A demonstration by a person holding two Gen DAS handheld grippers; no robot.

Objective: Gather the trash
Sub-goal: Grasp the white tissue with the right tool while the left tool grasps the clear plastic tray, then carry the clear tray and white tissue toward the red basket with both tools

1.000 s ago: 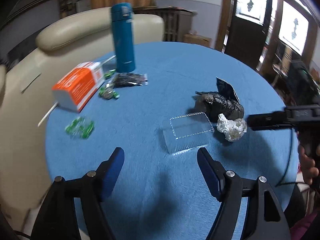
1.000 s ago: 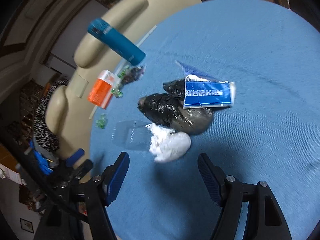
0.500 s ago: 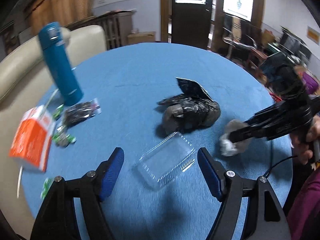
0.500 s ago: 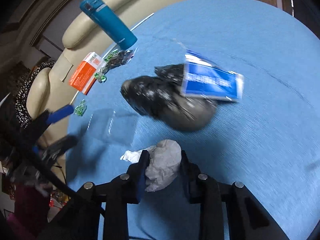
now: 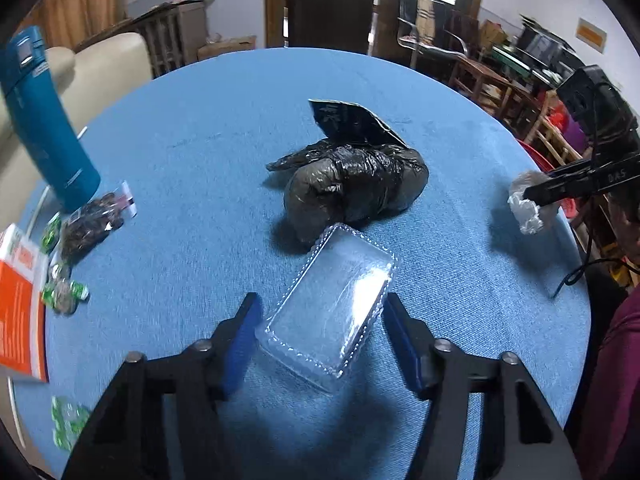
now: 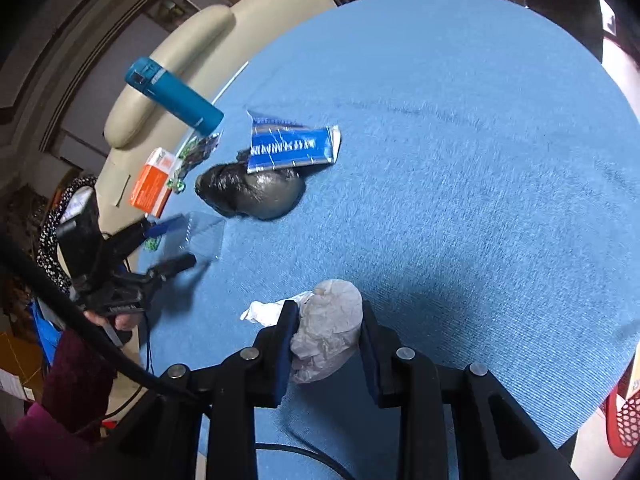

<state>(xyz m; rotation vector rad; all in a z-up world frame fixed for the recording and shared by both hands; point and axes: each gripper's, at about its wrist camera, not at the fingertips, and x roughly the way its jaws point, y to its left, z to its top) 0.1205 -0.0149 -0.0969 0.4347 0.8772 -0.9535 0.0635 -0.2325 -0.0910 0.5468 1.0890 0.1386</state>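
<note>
My right gripper [image 6: 326,330] is shut on a crumpled white tissue [image 6: 328,336] and holds it above the blue table's near edge; it also shows in the left wrist view [image 5: 532,200], with the tissue [image 5: 526,210] at the right. My left gripper [image 5: 320,320] is open, its fingers on either side of a clear plastic clamshell lid [image 5: 332,304] that lies on the table. A full black trash bag [image 5: 352,188] lies just beyond the lid, with a blue foil wrapper [image 6: 294,146] leaning on it.
A teal flask [image 5: 44,120], an orange box [image 5: 20,304], a dark snack packet [image 5: 92,224] and green candy wrappers [image 5: 64,296] sit at the table's left. A cream sofa [image 6: 180,60] stands behind. A red basket [image 6: 624,420] stands beside the table.
My right gripper has lifted the tissue off the table and carried it right, away from the bag. My left gripper has moved forward so the clear lid lies between its fingers.
</note>
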